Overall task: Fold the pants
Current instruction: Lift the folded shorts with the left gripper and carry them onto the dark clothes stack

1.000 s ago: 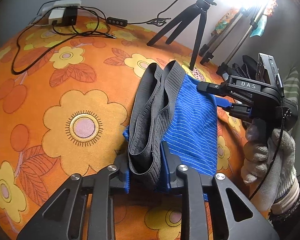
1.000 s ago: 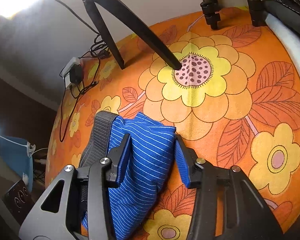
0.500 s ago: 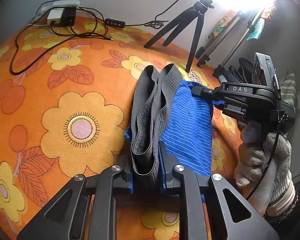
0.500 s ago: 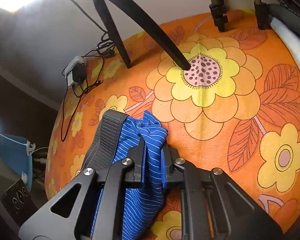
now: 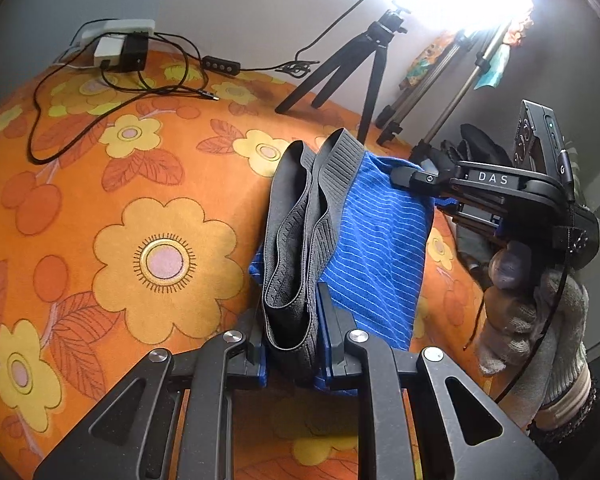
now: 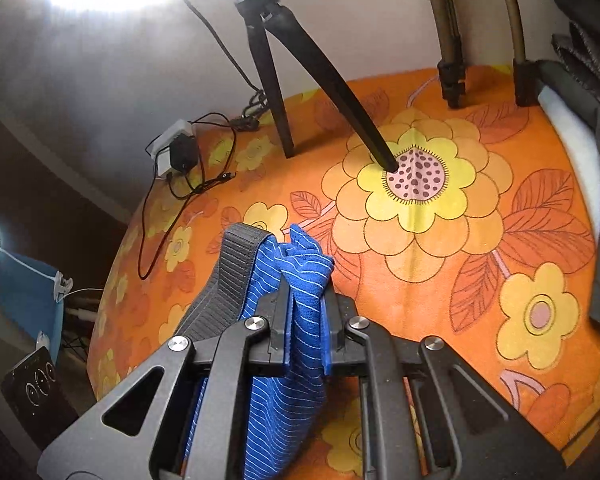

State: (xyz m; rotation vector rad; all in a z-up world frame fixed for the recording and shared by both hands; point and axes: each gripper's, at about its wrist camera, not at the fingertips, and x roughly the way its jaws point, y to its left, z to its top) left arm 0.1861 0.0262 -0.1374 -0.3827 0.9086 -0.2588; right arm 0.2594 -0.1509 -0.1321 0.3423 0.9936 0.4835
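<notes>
Left wrist view: both tools gripped the pants [image 5: 380, 248].
Left tool [image 5: 290, 354] pinched the waistband [image 5: 300, 232], right tool [image 6: 306, 332] the blue corner; lifting them level would keep the fold square.

An orange floral cloth [image 5: 80, 208] covers the surface, and a black tripod [image 5: 364, 64] stands on it near the wall, one leg tip resting on a large yellow flower [image 6: 416, 184]. In the far corner a white power strip [image 5: 116, 30] holds a black adapter [image 5: 134, 50], its cables [image 5: 40, 120] looping across the cloth.

Pants [image 6: 284, 408] – btm edge cut off
</notes>
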